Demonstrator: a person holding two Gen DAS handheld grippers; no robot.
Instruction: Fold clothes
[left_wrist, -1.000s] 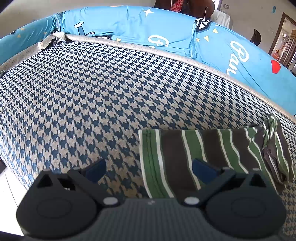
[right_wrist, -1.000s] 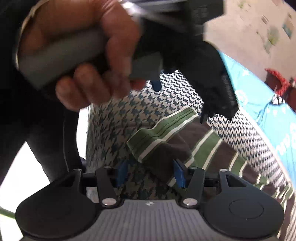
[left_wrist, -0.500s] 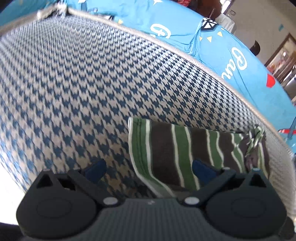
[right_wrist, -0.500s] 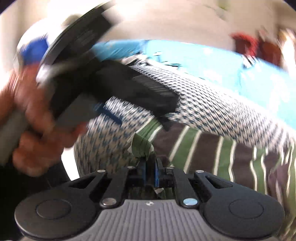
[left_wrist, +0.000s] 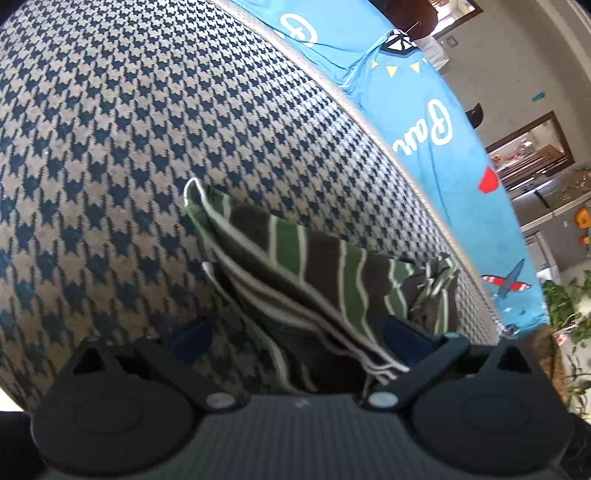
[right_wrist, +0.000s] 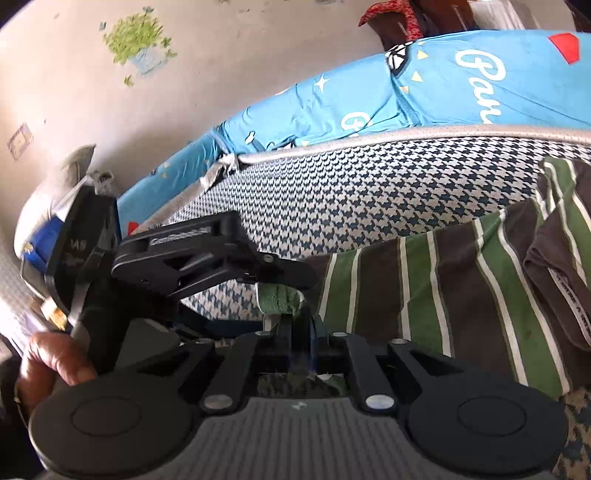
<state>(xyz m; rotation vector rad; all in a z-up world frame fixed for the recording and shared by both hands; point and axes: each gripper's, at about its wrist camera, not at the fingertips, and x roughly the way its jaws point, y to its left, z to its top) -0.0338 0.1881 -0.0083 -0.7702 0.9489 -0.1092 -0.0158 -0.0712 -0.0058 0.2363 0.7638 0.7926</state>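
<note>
Two tools work the striped garment (right_wrist: 436, 295) lying on the houndstooth bed (left_wrist: 129, 129): the right tool (right_wrist: 301, 332) pinches its green hem corner, the left tool (left_wrist: 295, 332) stands wide around the folded edge. Soft, light knit will likely sag, so corners suit gripping.

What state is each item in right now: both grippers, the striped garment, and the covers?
Left gripper: open, straddling the garment's edge.
Right gripper: shut on the garment's corner.
Striped garment: folded, near corner lifted off the cover.
Houndstooth cover: spread flat under the garment.
Blue printed sheet: wrinkled, lying behind the cover.
</note>
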